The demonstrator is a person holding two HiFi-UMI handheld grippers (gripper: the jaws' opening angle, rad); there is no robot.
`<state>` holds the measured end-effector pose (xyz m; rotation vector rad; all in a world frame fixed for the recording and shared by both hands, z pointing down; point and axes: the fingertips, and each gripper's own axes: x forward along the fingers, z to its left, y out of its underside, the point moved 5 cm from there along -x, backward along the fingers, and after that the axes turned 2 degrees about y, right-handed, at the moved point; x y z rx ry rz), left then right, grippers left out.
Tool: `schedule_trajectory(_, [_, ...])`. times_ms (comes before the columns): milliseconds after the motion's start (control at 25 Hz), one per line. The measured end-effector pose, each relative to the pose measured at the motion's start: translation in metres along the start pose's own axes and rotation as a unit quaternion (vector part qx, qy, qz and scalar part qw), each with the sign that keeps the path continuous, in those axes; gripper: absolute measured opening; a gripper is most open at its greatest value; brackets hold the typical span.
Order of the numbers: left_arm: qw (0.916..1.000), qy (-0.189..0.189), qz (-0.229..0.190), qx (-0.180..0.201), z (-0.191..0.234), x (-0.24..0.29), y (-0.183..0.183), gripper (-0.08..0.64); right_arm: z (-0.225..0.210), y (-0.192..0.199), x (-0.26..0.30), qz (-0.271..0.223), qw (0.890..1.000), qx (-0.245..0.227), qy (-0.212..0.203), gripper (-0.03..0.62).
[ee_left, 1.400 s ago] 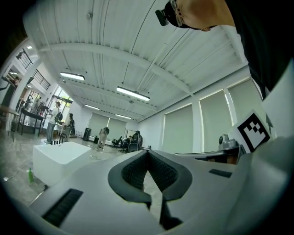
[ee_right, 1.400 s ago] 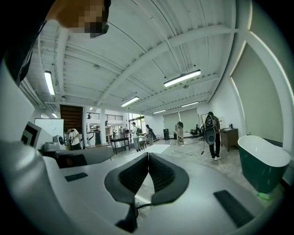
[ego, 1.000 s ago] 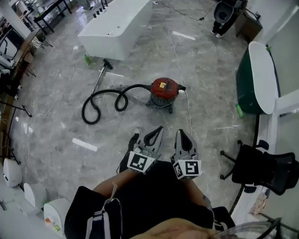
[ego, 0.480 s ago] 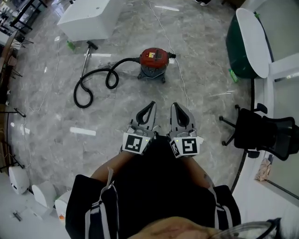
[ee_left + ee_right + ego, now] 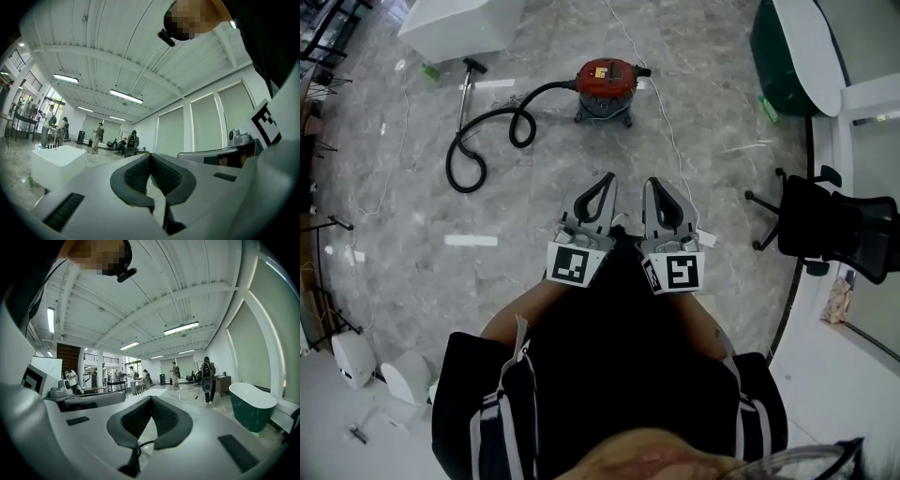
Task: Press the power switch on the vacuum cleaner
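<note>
Head view, vacuum cleaner (image 5: 607, 79): red round body on a grey base. It stands on the grey marble floor (image 5: 412, 216) near the top of the picture, well apart from both grippers. A yellow label is on its top; the switch is too small to tell.
Head view, hose (image 5: 449, 164): black. It leaves the left side of the vacuum cleaner and lies in loops on the floor. It joins a metal tube (image 5: 466, 94) with a dark nozzle, near a white block (image 5: 459, 23).
Head view, power cord (image 5: 667, 131): thin and white, lying on the floor from the right side of the vacuum cleaner towards the grippers.
Head view, left gripper (image 5: 607, 180): held in front of the person's body and pointing towards the vacuum cleaner.
Head view, right gripper (image 5: 649, 184): just beside the left one and parallel to it.
Head view, surroundings: a black office chair (image 5: 825, 230) at the right, a dark green bathtub (image 5: 787, 47) with a white rim at the top right.
Left gripper view, left gripper (image 5: 150, 157): the two dark ribbed pads touch at the front end, and nothing is between them.
Left gripper view, background: a white ceiling with long lamps (image 5: 126, 96), the white block (image 5: 54, 157) at the left, people (image 5: 97, 137) standing far behind.
Right gripper view, right gripper (image 5: 151, 399): the pads meet at the tips in the same way and hold nothing.
Right gripper view, background: the green bathtub (image 5: 253, 408) at the right, a person with a backpack (image 5: 207, 373) beside it, more people farther in the hall.
</note>
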<state>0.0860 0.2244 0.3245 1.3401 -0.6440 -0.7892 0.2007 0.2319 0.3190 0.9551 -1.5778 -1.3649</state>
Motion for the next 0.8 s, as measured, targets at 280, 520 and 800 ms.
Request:
schedule_trajectory(280, [0.9999,0.008,-0.011,-0.005,-0.003,-0.013,-0.002,0.018,0.01,0.004,-0.01,0.001,1.0,-0.001,0.015,0.017])
schedule_trajectory(520, [0.9997,0.022,-0.005,-0.01,-0.001,-0.018,-0.002,0.018,0.022,0.005,-0.012,0.009,1.0,-0.011,0.015,0.017])
schedule_trajectory(800, [0.9994,0.032,-0.015,-0.005,0.005,-0.021,-0.014,0.018,0.032,0.002,-0.007,0.014,1.0,-0.008,0.023,0.017])
